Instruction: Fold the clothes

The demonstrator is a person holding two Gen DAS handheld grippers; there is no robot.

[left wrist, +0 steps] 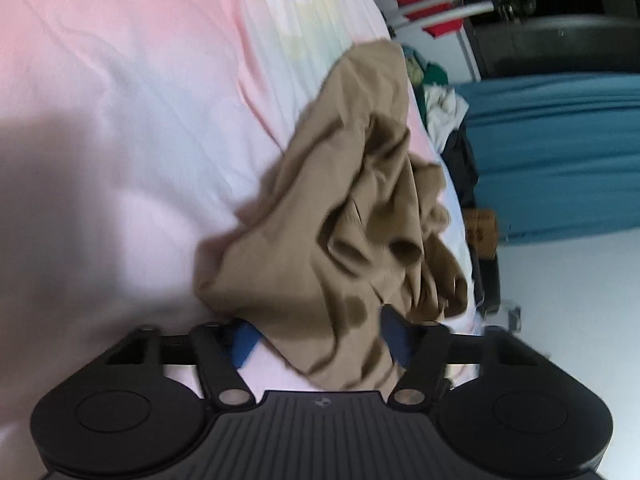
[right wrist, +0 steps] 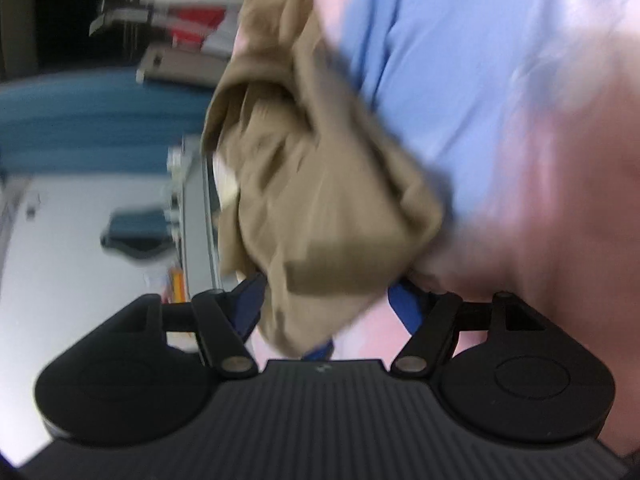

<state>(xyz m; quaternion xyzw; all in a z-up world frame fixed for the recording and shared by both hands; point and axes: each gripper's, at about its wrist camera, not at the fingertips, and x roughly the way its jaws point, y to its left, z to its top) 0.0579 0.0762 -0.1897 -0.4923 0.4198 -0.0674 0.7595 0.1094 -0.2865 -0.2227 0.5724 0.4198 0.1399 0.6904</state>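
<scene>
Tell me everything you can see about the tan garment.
The tan garment is plain khaki cloth, soft and thin-looking, bunched into a crumpled heap with deep folds, not yet folded. Darker blotches mark its near end. It lies on the pink and pastel bedsheet, near the bed's edge. Its near end sits between the blue pads of the left claw and, in the other view, the right claw; both claws stand apart, and the blur hides any contact.

Black ribbed gripper bodies — blue fingertips

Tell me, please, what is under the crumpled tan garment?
The tan garment lies bunched on a pastel bedsheet, pink, with a blue area in the right wrist view. Whatever lies beneath its folds is covered.
</scene>
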